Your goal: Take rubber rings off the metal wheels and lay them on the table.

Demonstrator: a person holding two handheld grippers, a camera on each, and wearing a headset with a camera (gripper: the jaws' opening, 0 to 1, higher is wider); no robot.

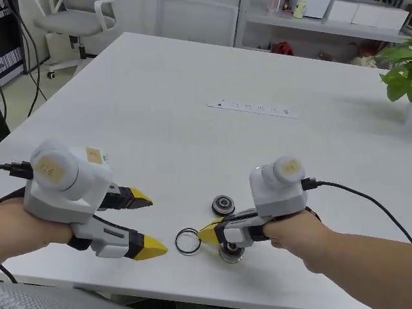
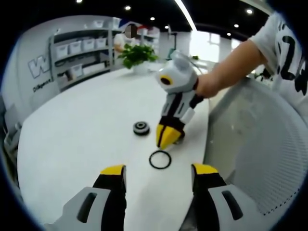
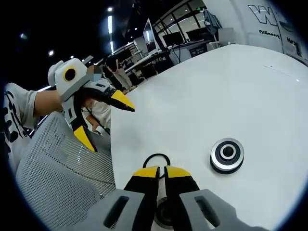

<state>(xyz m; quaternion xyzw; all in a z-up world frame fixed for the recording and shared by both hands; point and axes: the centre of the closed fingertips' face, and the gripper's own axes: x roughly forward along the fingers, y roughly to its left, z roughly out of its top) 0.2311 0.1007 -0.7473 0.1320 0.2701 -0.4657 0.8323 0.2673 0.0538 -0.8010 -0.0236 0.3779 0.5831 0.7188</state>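
Note:
A loose black rubber ring (image 1: 187, 241) lies flat on the white table (image 1: 212, 71) near its front edge. My right gripper (image 1: 207, 233) hovers just right of the ring, jaws shut with nothing visible between them. Under it sits a metal wheel (image 1: 230, 252), partly hidden. A second wheel (image 1: 223, 205) with a dark band round it stands a little farther back. My left gripper (image 1: 152, 224) is open, left of the ring. In the left gripper view the ring (image 2: 160, 159) lies just beyond my open jaws. In the right gripper view the ring (image 3: 156, 158) peeks out beyond my shut tips, with the far wheel (image 3: 226, 155) to the right.
A white power strip (image 1: 252, 108) lies across the middle of the table. An office chair (image 1: 74, 22) stands at the back left, shelves (image 1: 322, 22) at the back, and a green plant (image 1: 399, 71) at the right edge.

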